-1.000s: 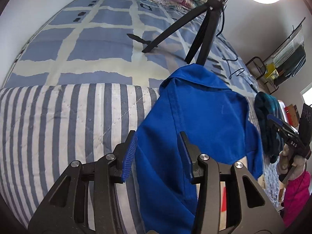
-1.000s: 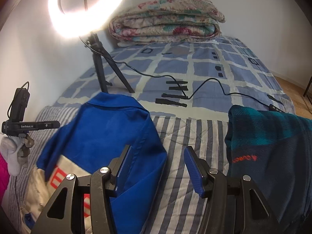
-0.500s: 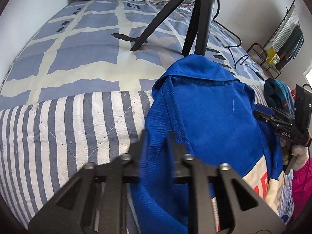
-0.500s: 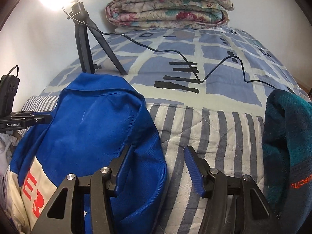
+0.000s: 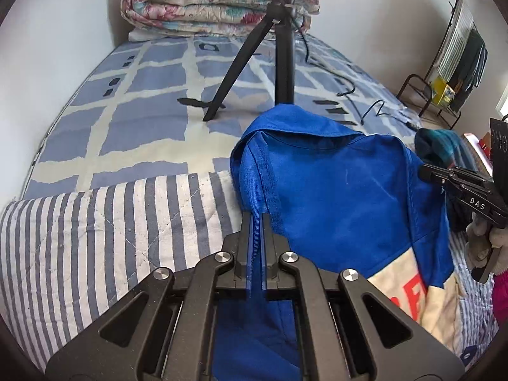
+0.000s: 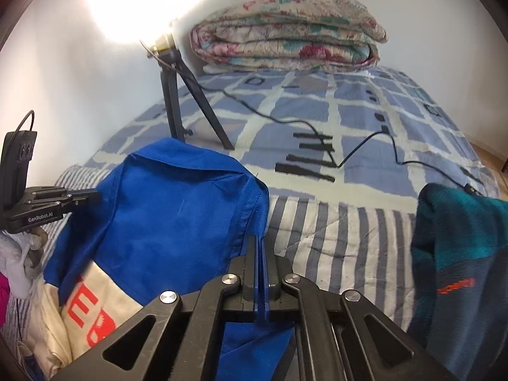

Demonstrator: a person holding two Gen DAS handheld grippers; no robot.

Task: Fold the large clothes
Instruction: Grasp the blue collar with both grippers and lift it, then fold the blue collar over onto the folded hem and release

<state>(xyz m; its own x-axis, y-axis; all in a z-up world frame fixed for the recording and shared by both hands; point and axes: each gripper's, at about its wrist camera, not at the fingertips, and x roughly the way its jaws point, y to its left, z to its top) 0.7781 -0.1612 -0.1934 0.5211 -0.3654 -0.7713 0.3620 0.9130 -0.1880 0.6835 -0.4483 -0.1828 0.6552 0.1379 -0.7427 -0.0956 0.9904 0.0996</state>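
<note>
A blue jacket [image 5: 336,197] with a cream panel and red letters [image 5: 409,289] lies on the striped quilt [image 5: 104,231]. My left gripper [image 5: 256,219] is shut on the jacket's left edge. My right gripper [image 6: 259,241] is shut on the jacket's [image 6: 165,222] right edge. Each gripper shows in the other's view: the right gripper [image 5: 457,184] at the jacket's far side, the left gripper [image 6: 57,203] likewise. The jacket's lower part hangs under both grippers, out of sight.
A ring-light tripod [image 5: 279,54] stands on the blue checked bedspread [image 5: 143,120] just behind the jacket, its cable [image 6: 355,146] trailing across. A folded floral quilt [image 6: 285,35] lies at the headboard. A teal and navy garment [image 6: 460,270] lies to the right. A rack [image 5: 444,89] stands beside the bed.
Both grippers went from open to shut on the jacket's side edges. The views have moved closer and lower towards the jacket.
</note>
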